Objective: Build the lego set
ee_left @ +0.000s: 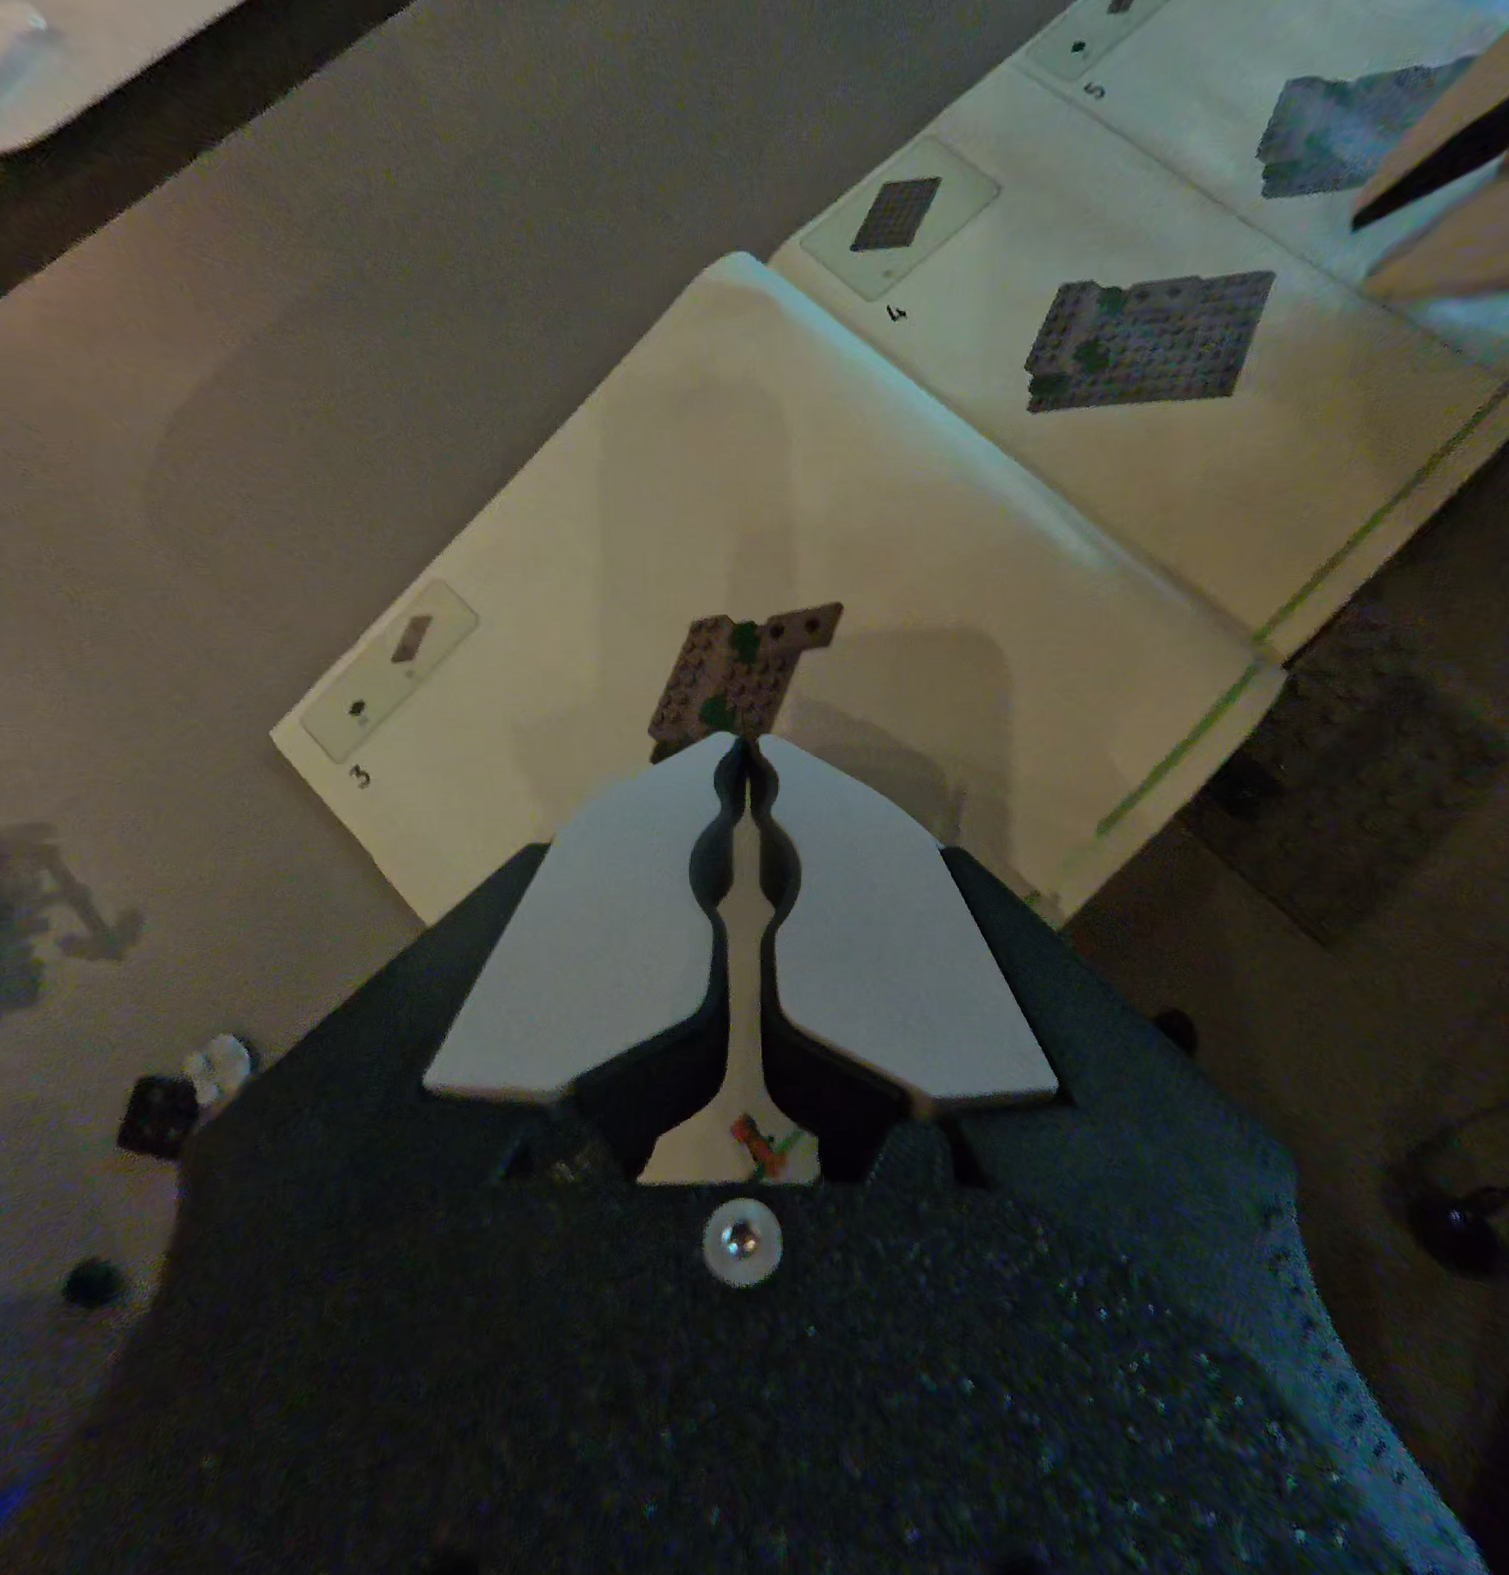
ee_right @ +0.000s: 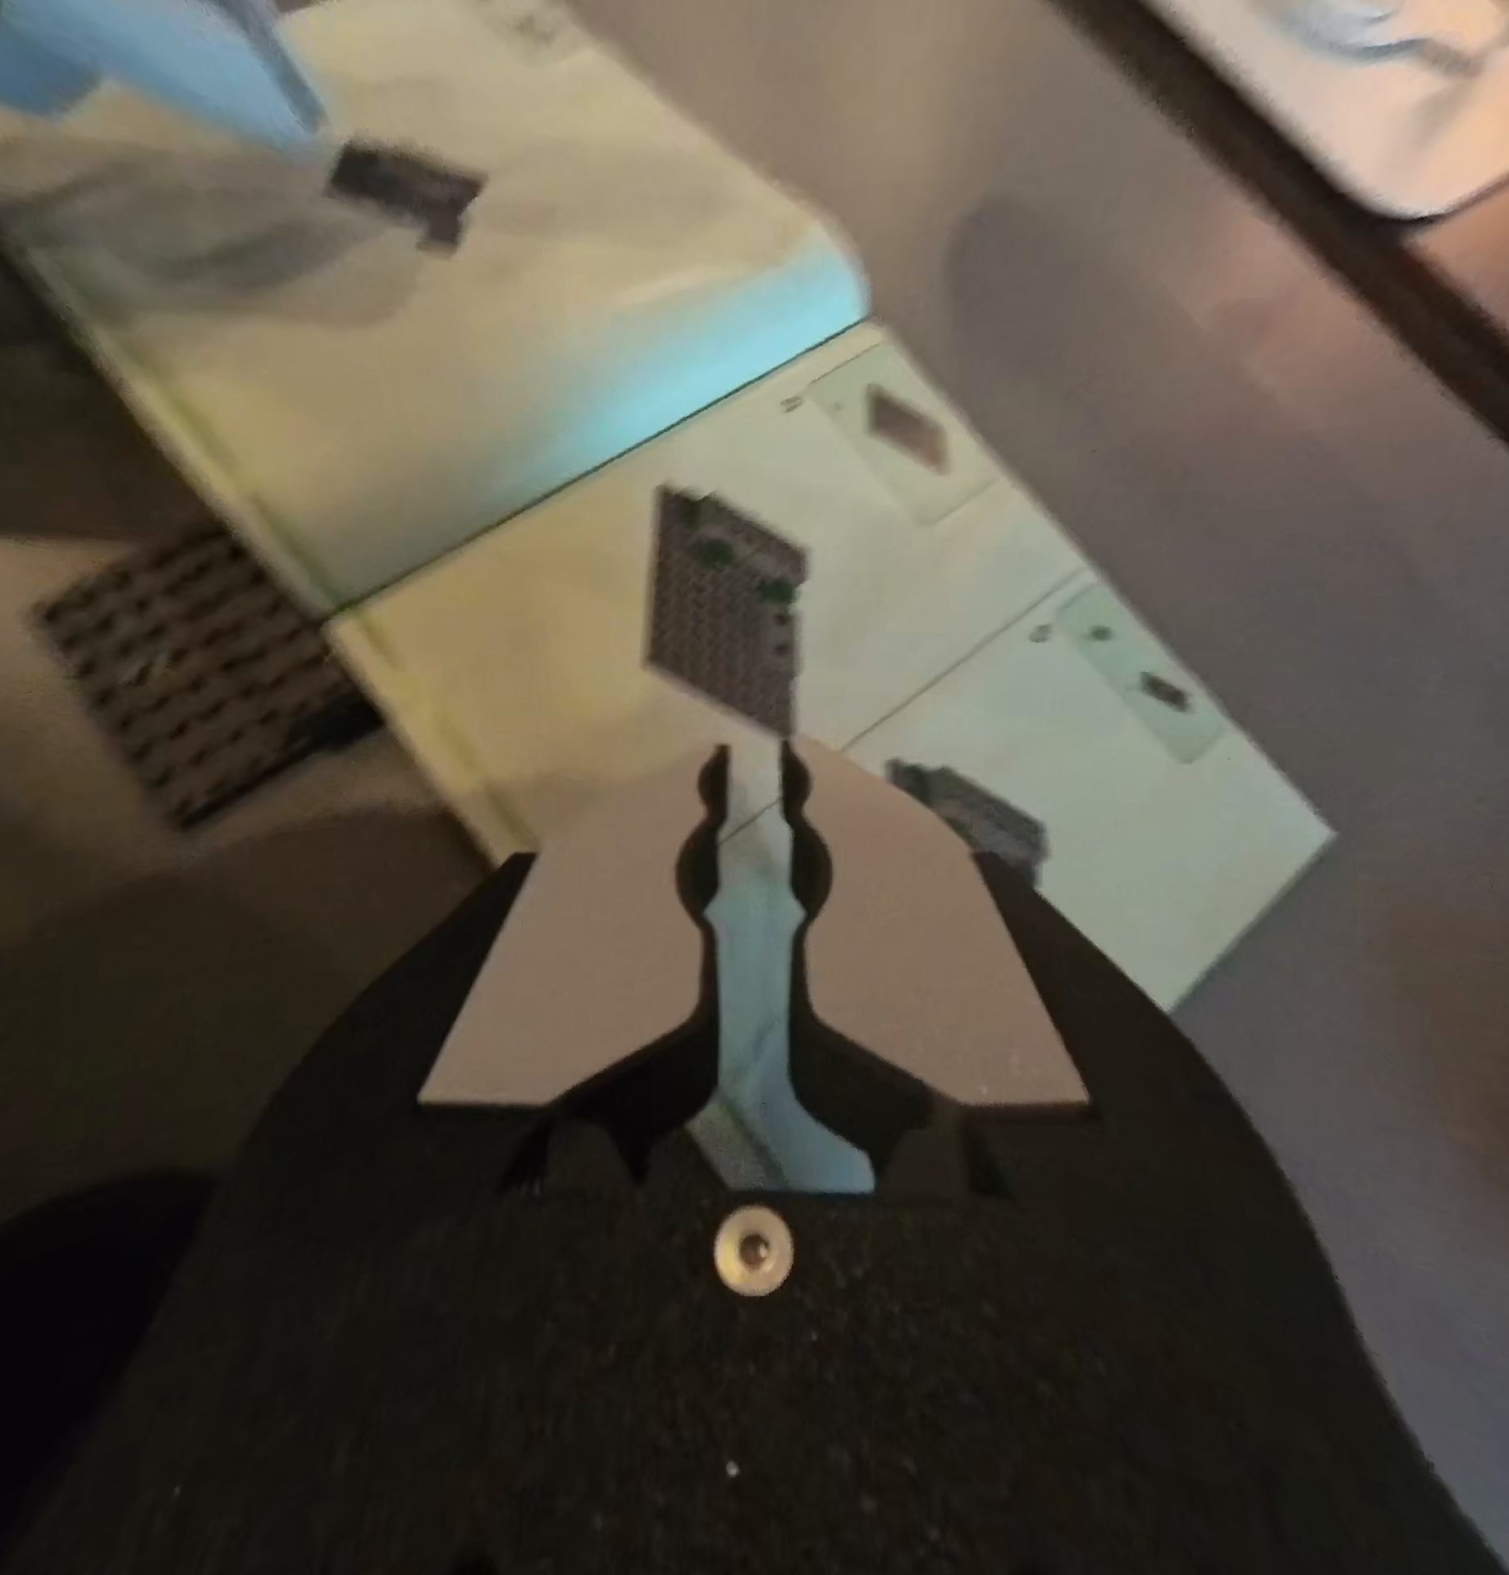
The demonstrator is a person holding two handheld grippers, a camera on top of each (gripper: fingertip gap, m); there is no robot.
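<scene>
Left wrist view: left gripper (ee_left: 745,743) pinches brown plate (ee_left: 806,631) (above booklet (ee_left: 819,477)).

Both views dim, warm cast with cyan tint on instruction booklet (ee_left: 904,511). Left wrist view fairly sharp; soft shadows on table (ee_left: 393,341). Right wrist view motion-blurred throughout. Wide-angle bending at edges.

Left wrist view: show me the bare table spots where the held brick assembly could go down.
Widest bare table lies between the instruction booklet and the dark strip at top left. Crowded: loose pieces at the left edge, the studded baseplate right of the booklet. The left gripper holds the brick assembly.
</scene>
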